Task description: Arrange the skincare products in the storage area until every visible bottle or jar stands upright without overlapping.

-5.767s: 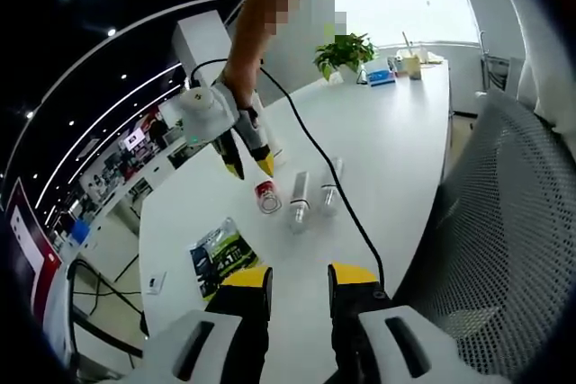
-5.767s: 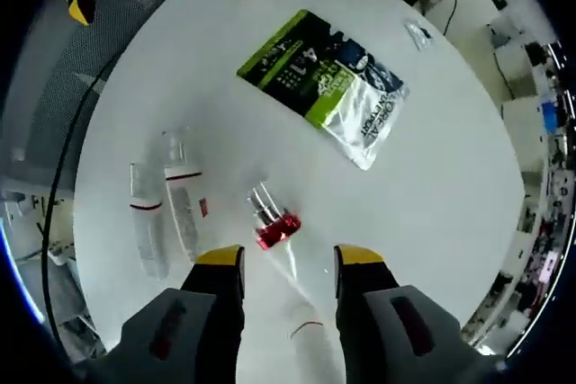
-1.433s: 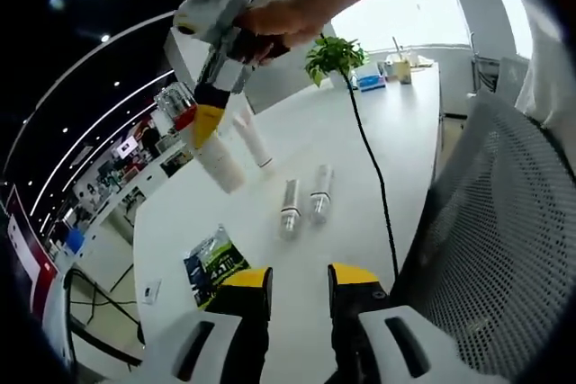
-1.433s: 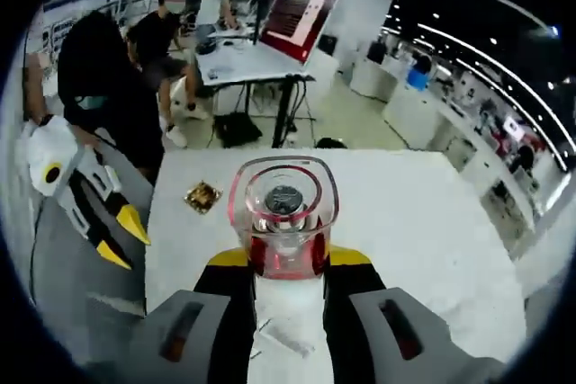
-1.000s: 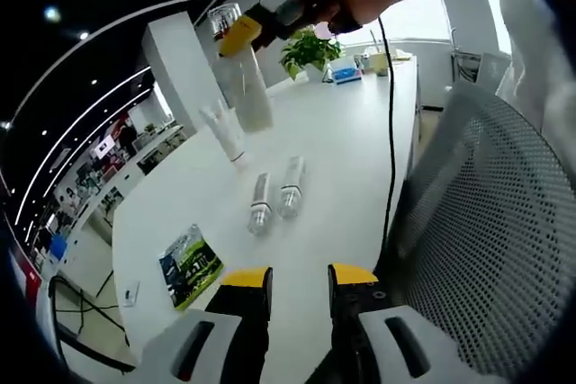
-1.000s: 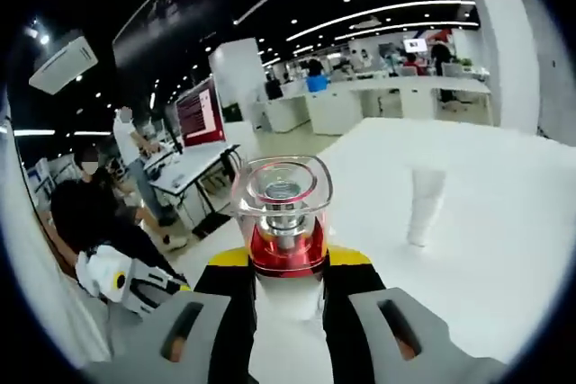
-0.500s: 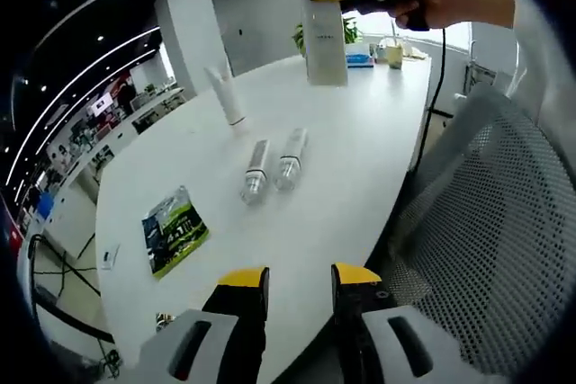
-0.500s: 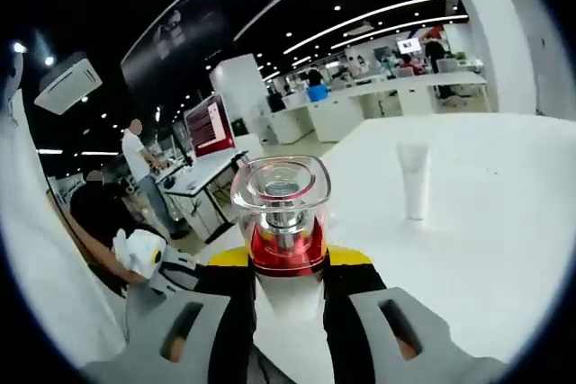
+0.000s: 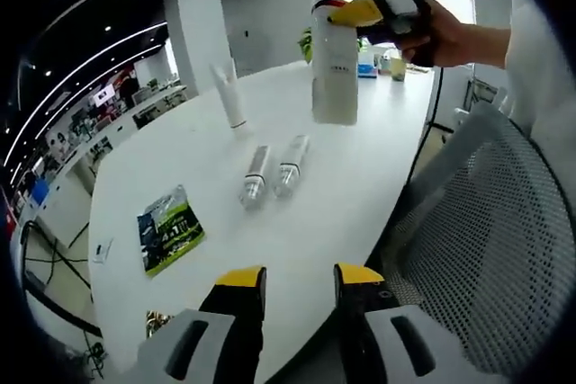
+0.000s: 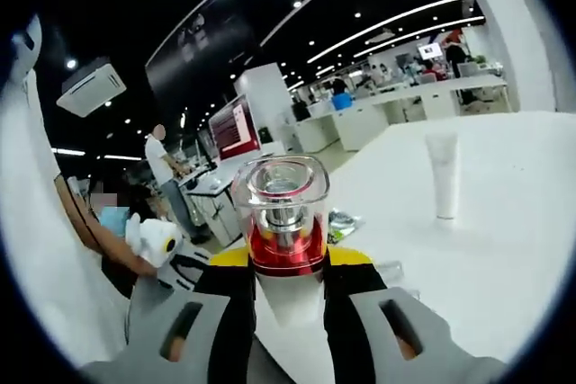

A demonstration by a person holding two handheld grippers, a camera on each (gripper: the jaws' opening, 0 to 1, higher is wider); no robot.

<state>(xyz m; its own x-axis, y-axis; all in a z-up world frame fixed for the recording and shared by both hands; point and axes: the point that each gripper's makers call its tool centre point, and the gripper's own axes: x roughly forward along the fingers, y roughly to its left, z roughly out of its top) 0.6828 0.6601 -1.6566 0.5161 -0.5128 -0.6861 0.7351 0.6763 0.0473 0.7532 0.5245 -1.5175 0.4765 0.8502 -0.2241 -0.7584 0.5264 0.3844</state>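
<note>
Since earlier: big bottle (image 9: 335, 60) now upright, carried over surface (image 9: 342, 195) near right edge. Right claw (image 10: 286, 263) pinches neck for standing it. Left claw (image 9: 292, 278) spread, idle.

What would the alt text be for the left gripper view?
Above a white table, the right gripper holds a white bottle upright by its neck. A white tube stands on the table, two small bottles lie side by side, and a green packet lies flat. The left gripper waits in front, jaws apart and empty.
</note>
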